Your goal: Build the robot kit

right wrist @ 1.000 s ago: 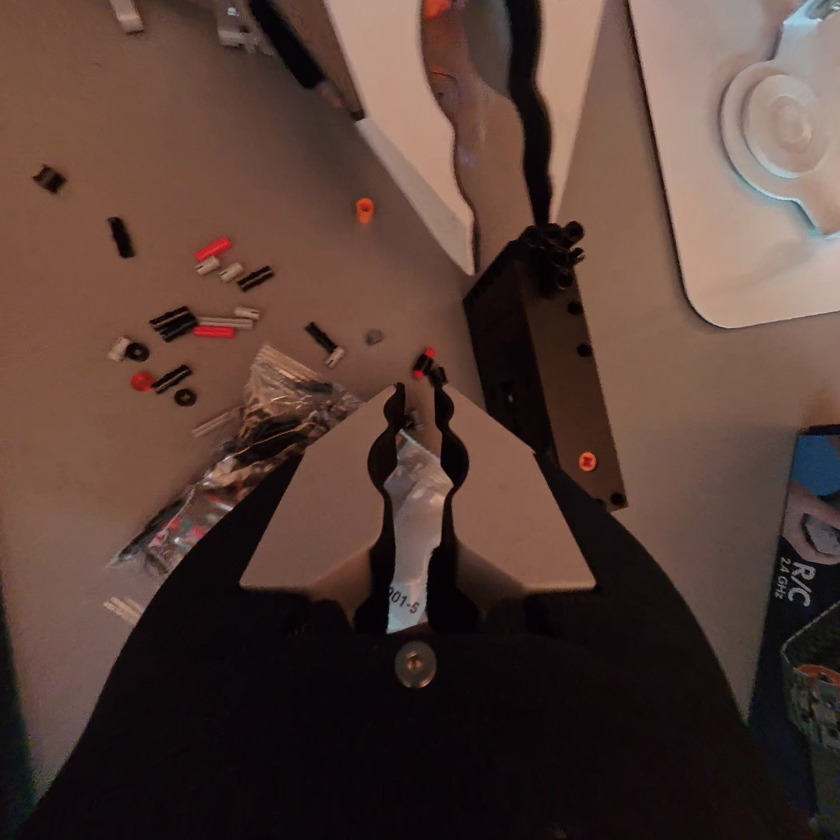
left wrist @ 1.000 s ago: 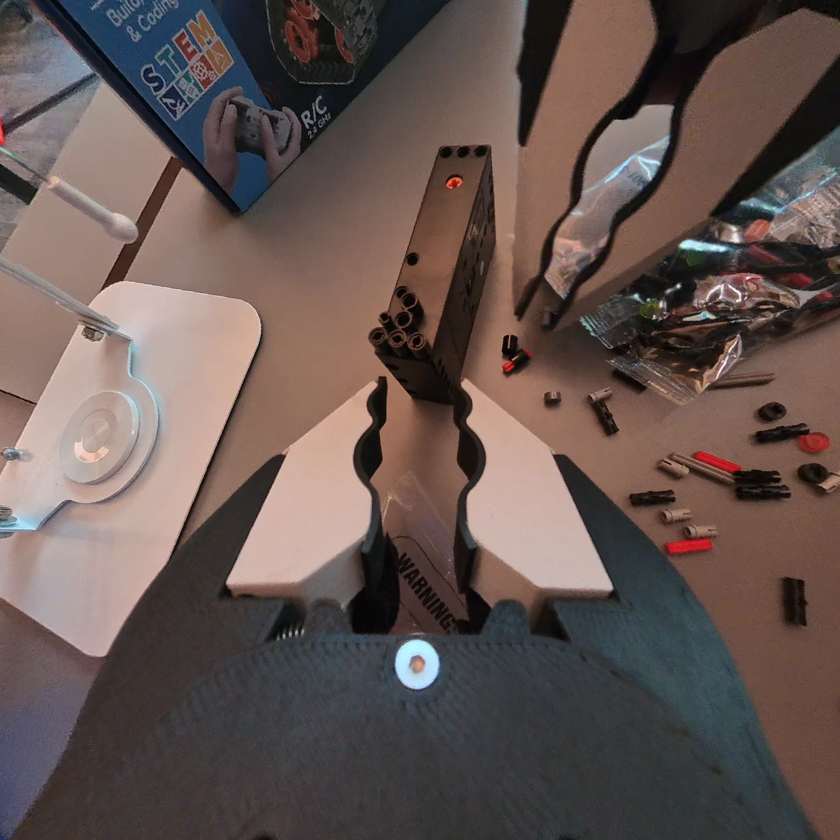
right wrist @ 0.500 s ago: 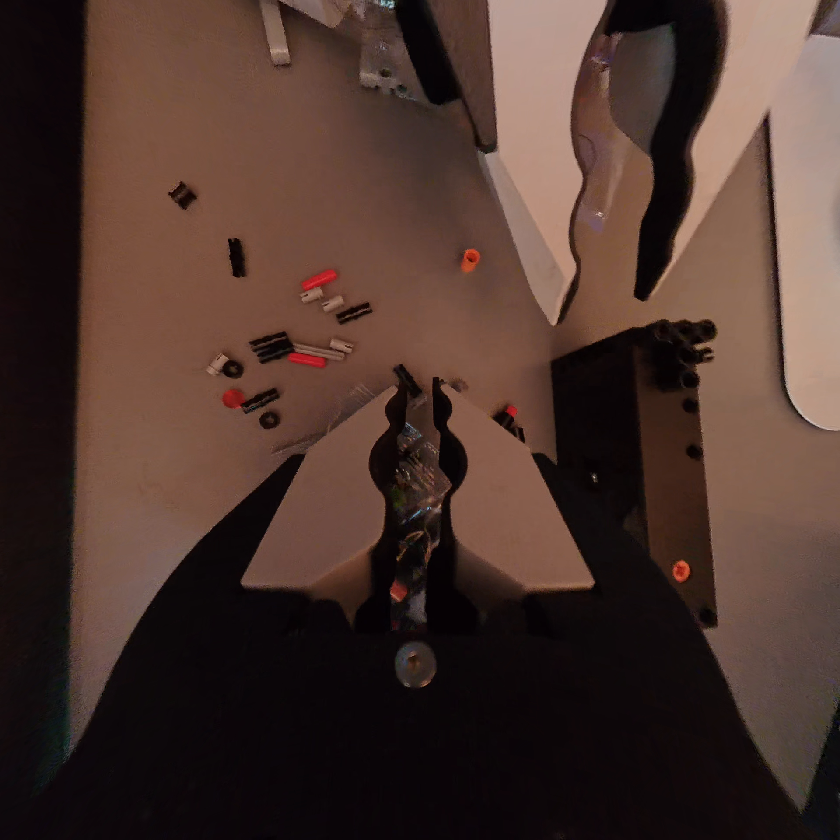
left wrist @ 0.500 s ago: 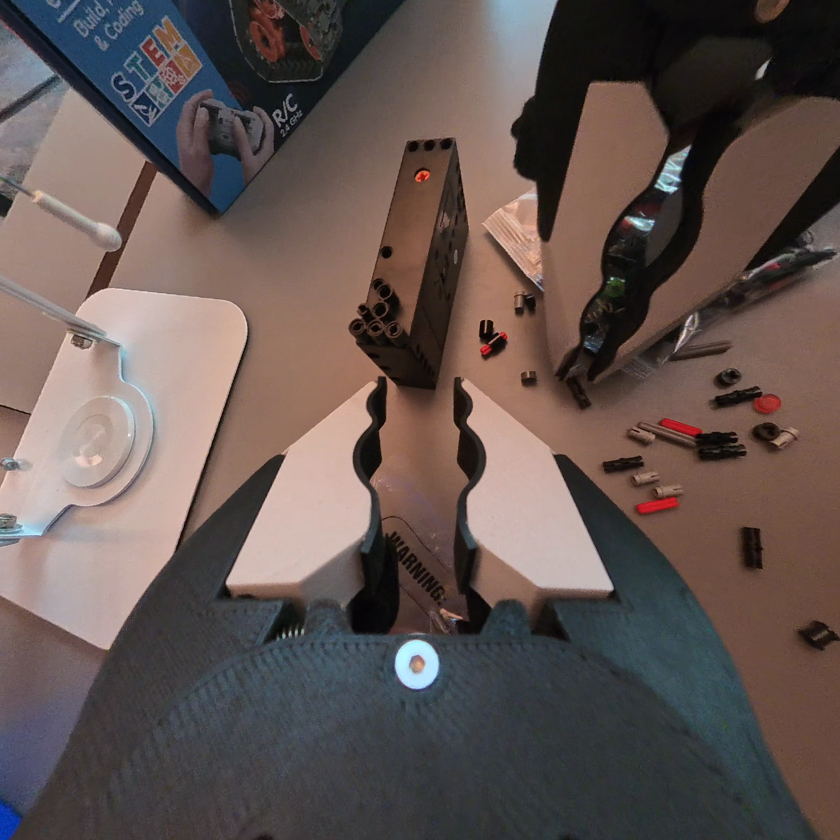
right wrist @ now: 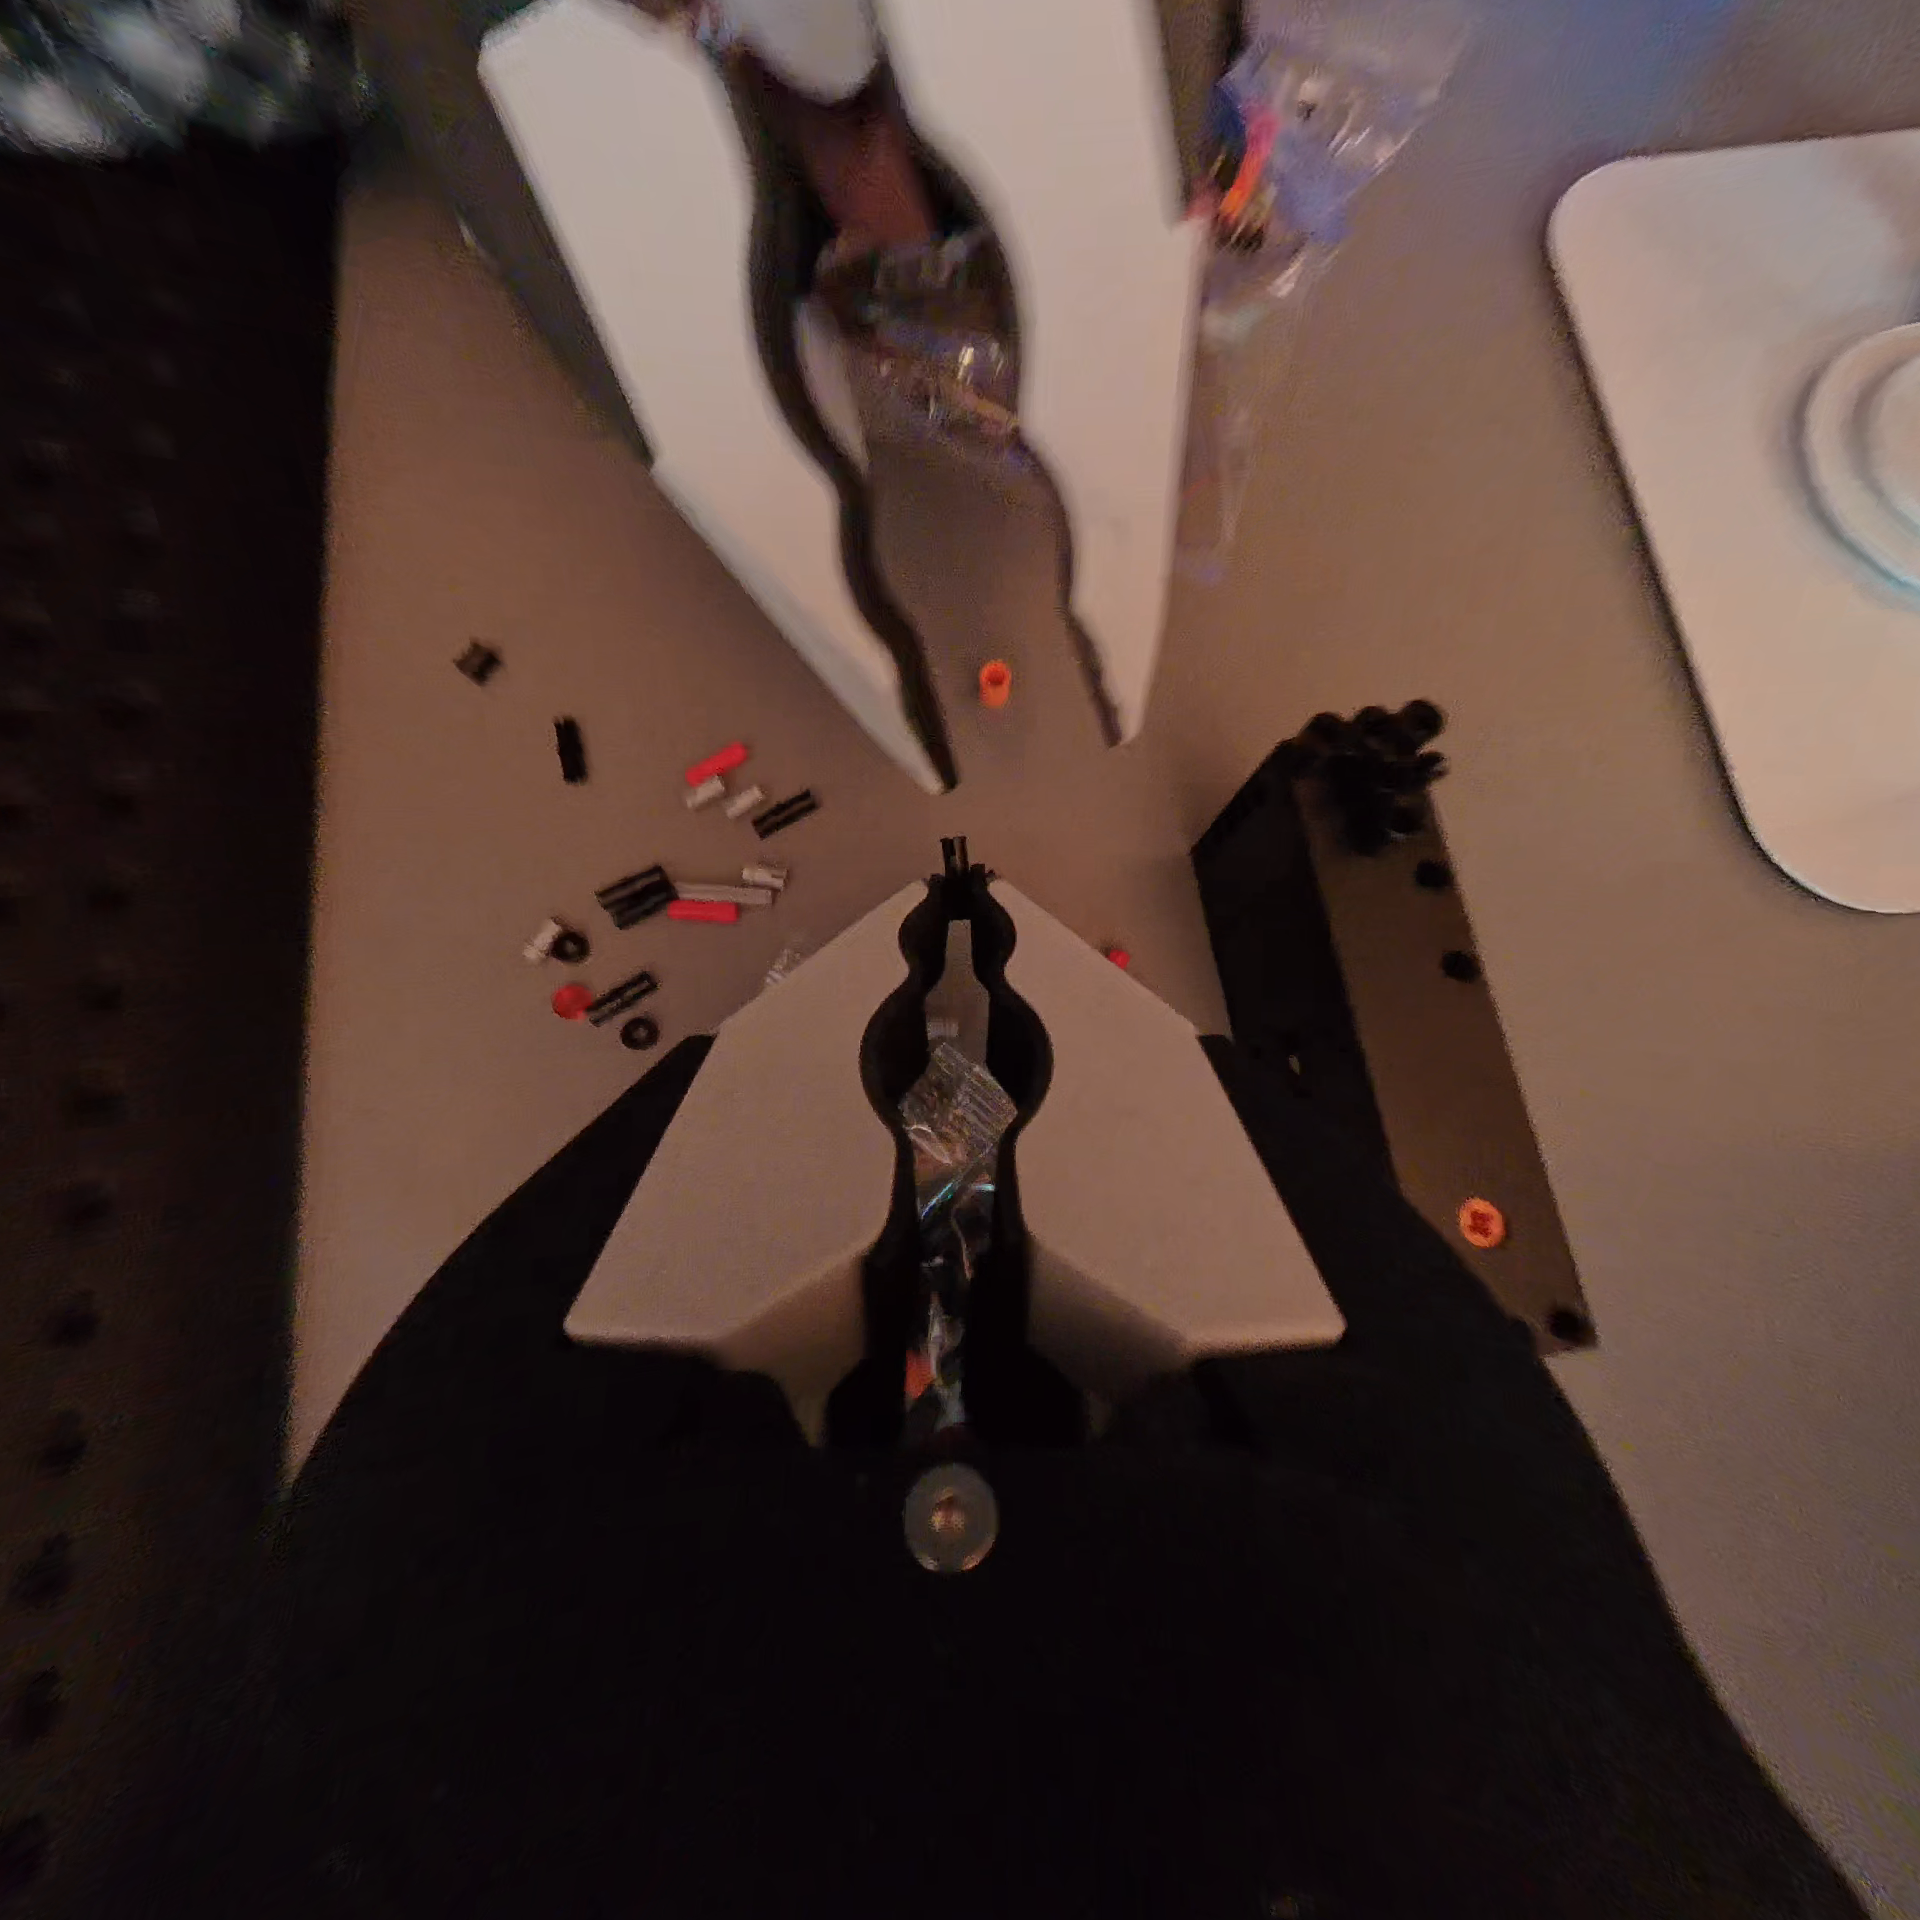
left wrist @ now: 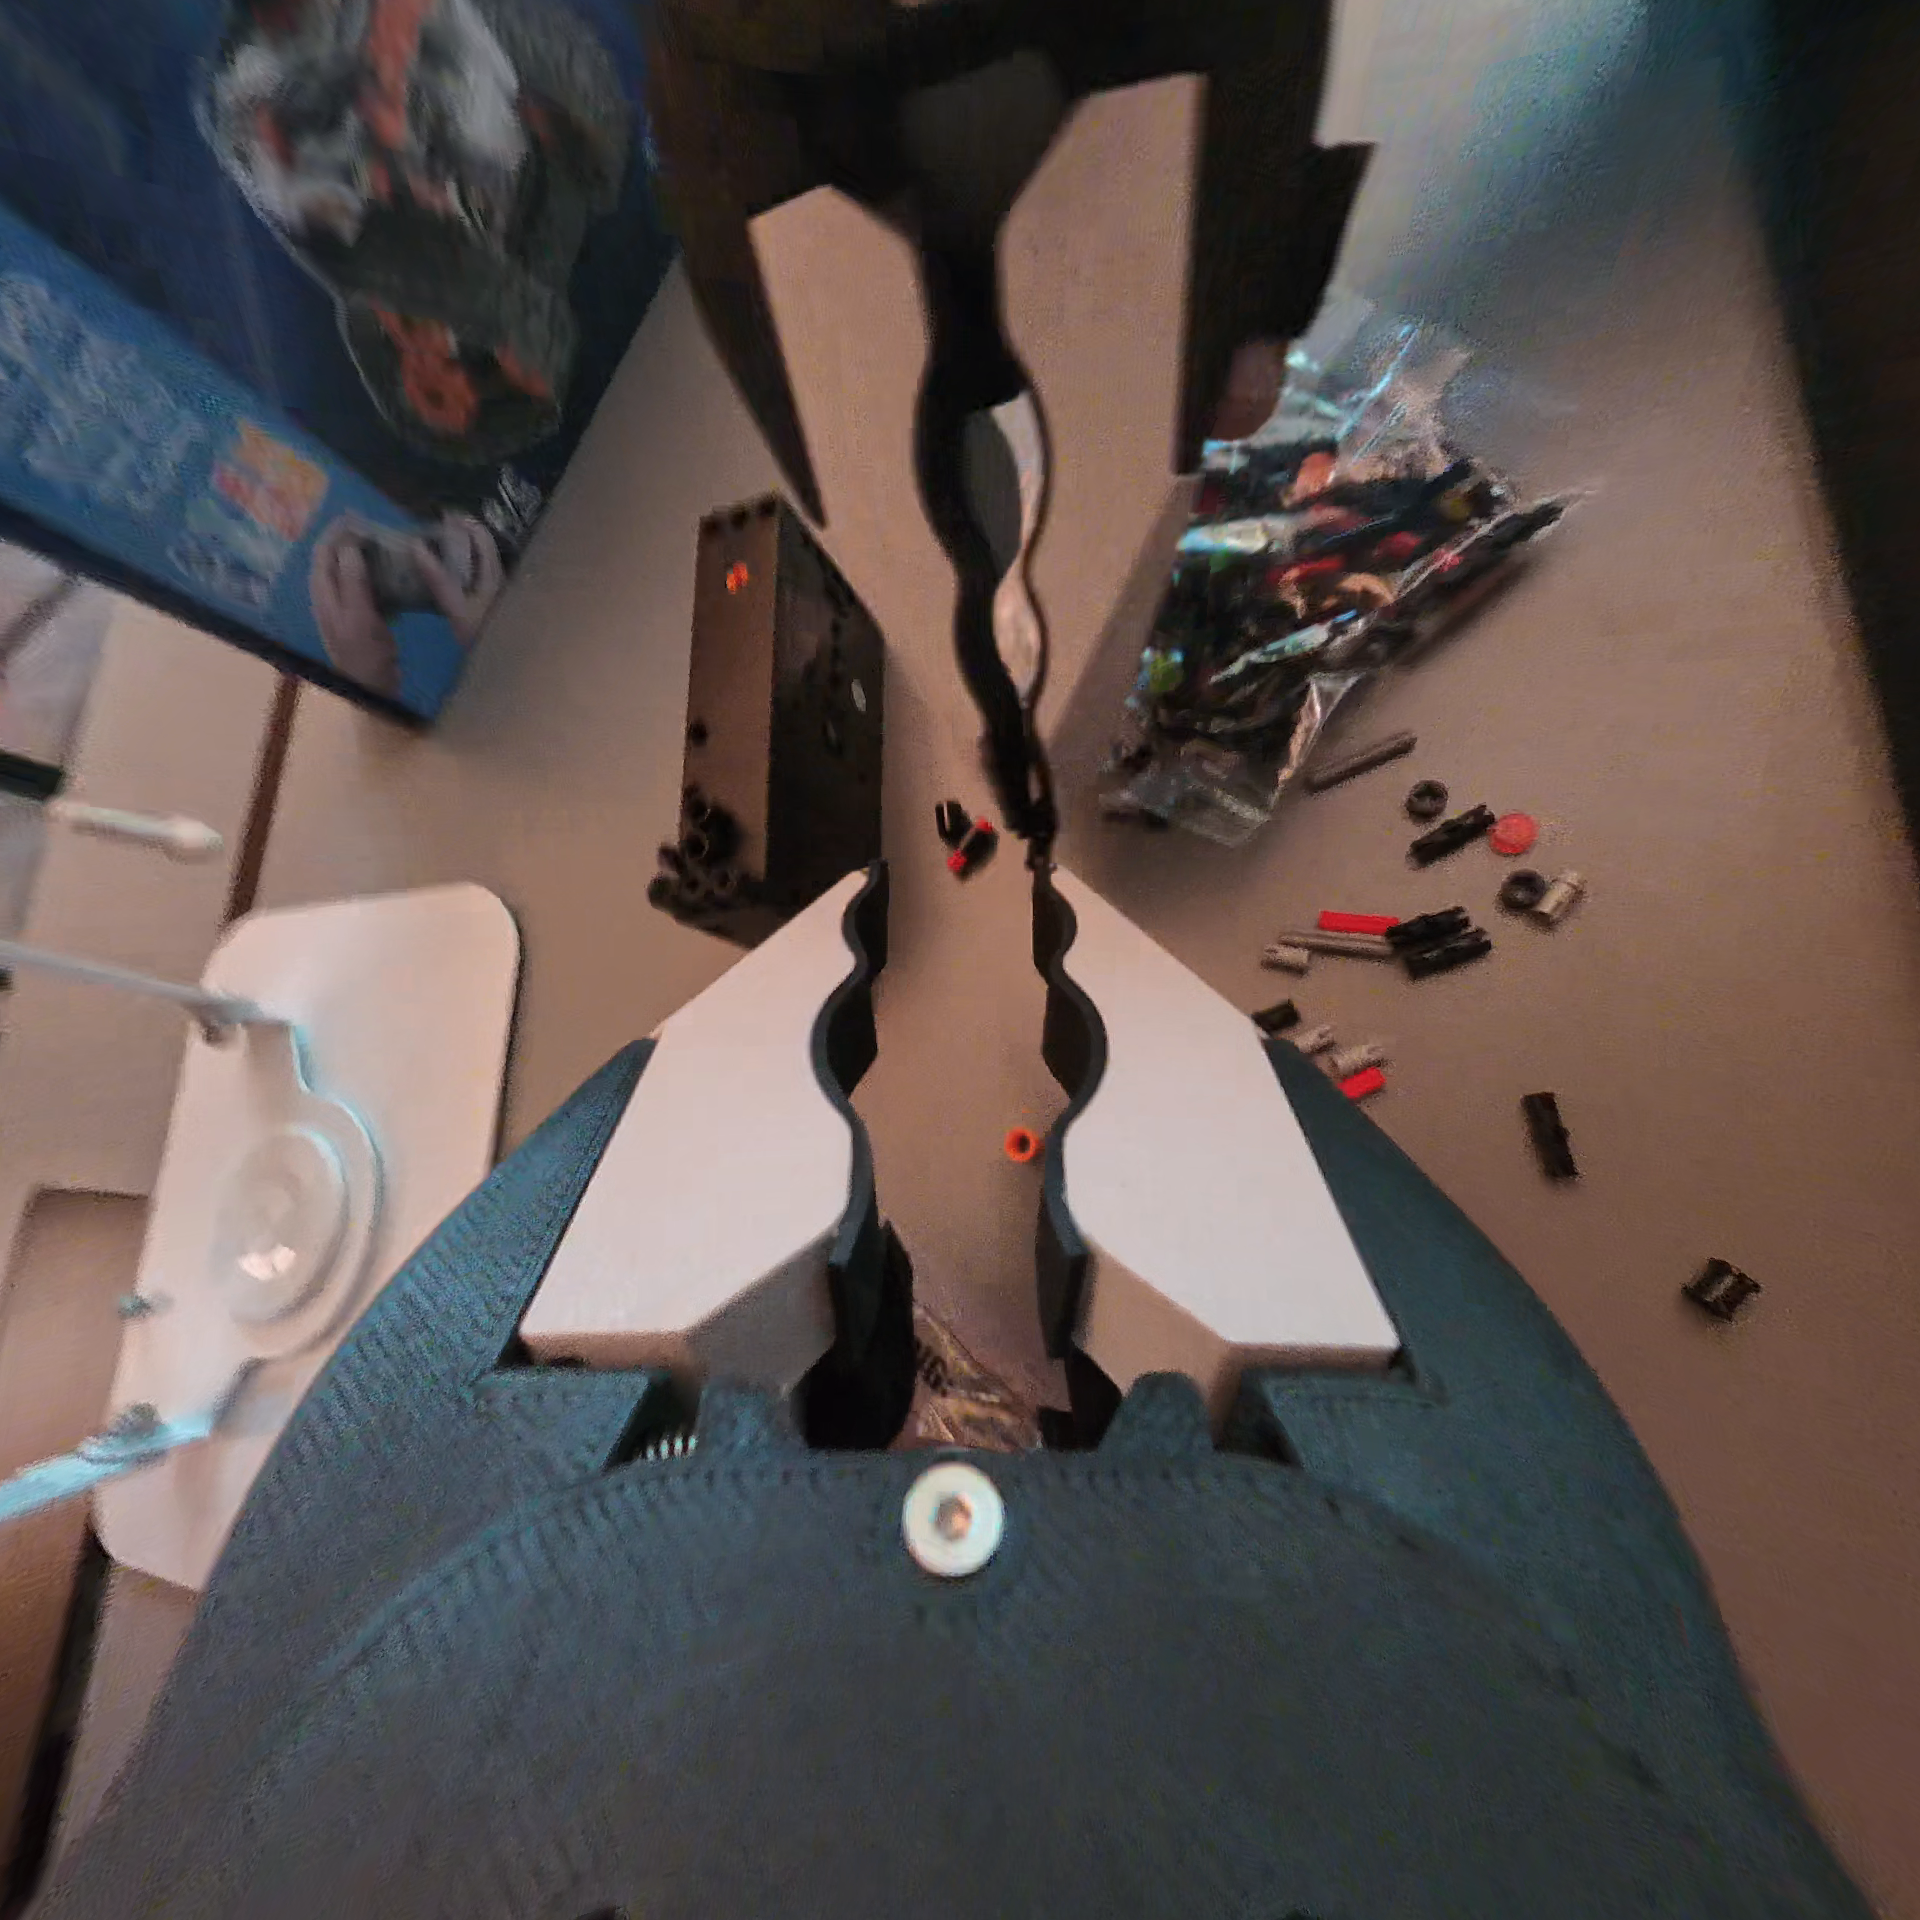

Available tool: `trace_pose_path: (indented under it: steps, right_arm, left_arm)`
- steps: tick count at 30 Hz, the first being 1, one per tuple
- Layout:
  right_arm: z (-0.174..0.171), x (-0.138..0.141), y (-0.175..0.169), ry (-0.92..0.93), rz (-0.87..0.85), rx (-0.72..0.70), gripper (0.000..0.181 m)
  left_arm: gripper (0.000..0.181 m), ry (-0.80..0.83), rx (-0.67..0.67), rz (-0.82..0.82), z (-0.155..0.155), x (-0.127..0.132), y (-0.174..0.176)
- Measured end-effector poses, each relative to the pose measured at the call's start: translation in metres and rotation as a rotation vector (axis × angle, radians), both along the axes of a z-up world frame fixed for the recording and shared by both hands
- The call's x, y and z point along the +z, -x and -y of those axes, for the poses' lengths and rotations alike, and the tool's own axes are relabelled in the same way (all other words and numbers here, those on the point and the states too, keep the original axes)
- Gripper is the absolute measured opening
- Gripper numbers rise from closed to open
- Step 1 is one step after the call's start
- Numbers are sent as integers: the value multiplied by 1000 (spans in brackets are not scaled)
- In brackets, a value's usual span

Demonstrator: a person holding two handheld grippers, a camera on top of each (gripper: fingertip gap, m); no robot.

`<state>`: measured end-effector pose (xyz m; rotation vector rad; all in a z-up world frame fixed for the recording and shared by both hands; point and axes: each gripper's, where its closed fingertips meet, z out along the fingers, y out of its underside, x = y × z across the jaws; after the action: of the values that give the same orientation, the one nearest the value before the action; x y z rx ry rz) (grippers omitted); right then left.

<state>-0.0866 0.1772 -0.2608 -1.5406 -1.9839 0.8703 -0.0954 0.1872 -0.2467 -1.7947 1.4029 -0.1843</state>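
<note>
My right gripper [right wrist: 956, 885] is shut on a small black pin [right wrist: 954, 854] that sticks out past its tips, held above the tan table [right wrist: 1195, 644]. My left gripper [left wrist: 958, 881] is open and empty, tip to tip with the right gripper [left wrist: 1023, 816] and almost touching it. An orange bush [left wrist: 1022, 1143] lies on the table between the left fingers; it also shows in the right wrist view [right wrist: 994, 683]. The left gripper [right wrist: 1029, 753] comes in from the top of that view.
A long black block [left wrist: 779, 707] stands left of the tips. A clear bag of parts [left wrist: 1320, 623] and loose pins [left wrist: 1403, 935] lie to the right. A blue box [left wrist: 260, 364] and a white stand base [left wrist: 343, 1143] are on the left. Left and right tips are no more than a few centimetres apart. From either gripper's tips it is about 7 cm to the orange bush [left wrist: 1022, 1143]. It is also in sight in the right wrist view [right wrist: 994, 677].
The right gripper has shut on a black pin, lifted off the parts bag and swung in front of the left gripper. The left gripper has shifted right, off the black block. Both views are motion-blurred.
</note>
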Motion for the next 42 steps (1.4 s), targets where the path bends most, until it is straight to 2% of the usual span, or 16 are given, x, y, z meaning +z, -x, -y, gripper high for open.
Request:
trace_pose_path:
  steps: [3, 10, 21, 25, 33, 35, 37, 40, 42]
  right_arm:
    - [-3, 23, -2, 90, -77, -37, 2]
    - [-9, 50, -6, 184, -163, -75, 2]
    - [-26, 81, -4, 327, -355, -156, 4]
    - [-25, 87, -3, 346, -388, -149, 11]
    - [-22, 95, -1, 400, -429, -120, 4]
    - [-25, 92, -1, 328, -409, -117, 2]
    - [-35, 84, 2, 185, -351, -125, 1]
    - [-51, 65, 6, -65, -210, -79, 0]
    - [-56, 57, 11, -201, -125, -20, 0]
  left_arm:
    - [23, -133, -68, -16, 3, 12, -14]
    - [6, -337, -54, -13, -7, 34, -21]
    - [2, -462, 34, 80, -19, 62, -15]
    - [2, -504, 31, 95, -18, 69, -17]
    - [2, -551, 41, 132, -19, 79, -17]
    - [3, -495, 63, 131, -23, 71, -14]
    - [16, -448, 116, 112, -33, 60, -2]
    - [47, -237, 207, 132, -48, 31, 13]
    - [49, -137, 228, 126, -52, 12, 18]
